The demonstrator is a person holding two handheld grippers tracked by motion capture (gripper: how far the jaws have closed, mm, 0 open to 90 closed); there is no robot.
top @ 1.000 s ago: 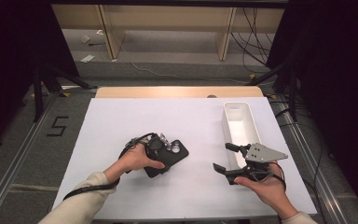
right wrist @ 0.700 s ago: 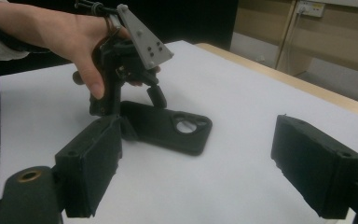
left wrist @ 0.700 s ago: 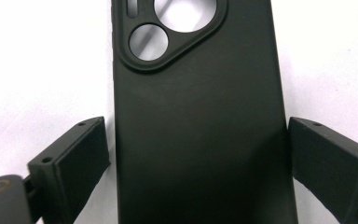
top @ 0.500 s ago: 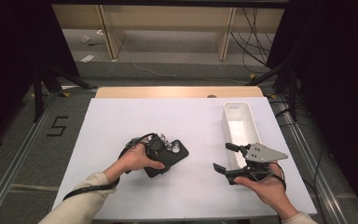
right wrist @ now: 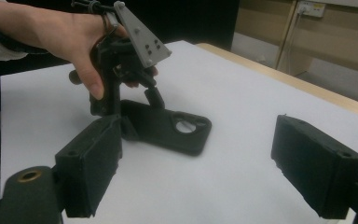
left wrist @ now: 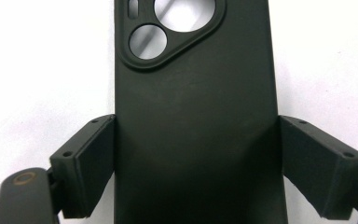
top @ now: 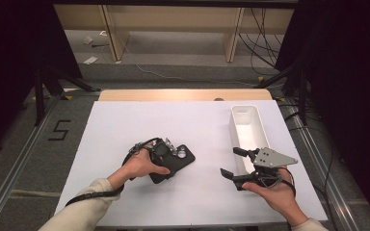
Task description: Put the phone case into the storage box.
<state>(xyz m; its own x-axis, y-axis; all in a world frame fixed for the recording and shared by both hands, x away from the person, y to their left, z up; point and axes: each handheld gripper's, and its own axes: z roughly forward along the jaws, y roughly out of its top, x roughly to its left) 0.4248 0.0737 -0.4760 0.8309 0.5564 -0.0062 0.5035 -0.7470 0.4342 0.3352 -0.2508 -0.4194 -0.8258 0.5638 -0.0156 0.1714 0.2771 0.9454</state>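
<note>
A black phone case [top: 179,161] lies flat on the white table [top: 125,130], camera cut-out pointing away from the person. My left gripper [top: 161,155] points down over its near end. Its jaws have just been closing, and in the left gripper view the case [left wrist: 196,84] lies between them with both pads [left wrist: 93,163] against its long sides. My right gripper [top: 230,161] is held off the table at the right, open with nothing between its jaws. The right gripper view looks across at the case [right wrist: 168,128] and the left gripper [right wrist: 137,107] in a hand.
A long white tray [top: 243,108] stands at the right of the table, just beyond the right gripper. A wooden strip [top: 183,94] runs along the table's far edge. Metal rails [top: 318,159] flank the table.
</note>
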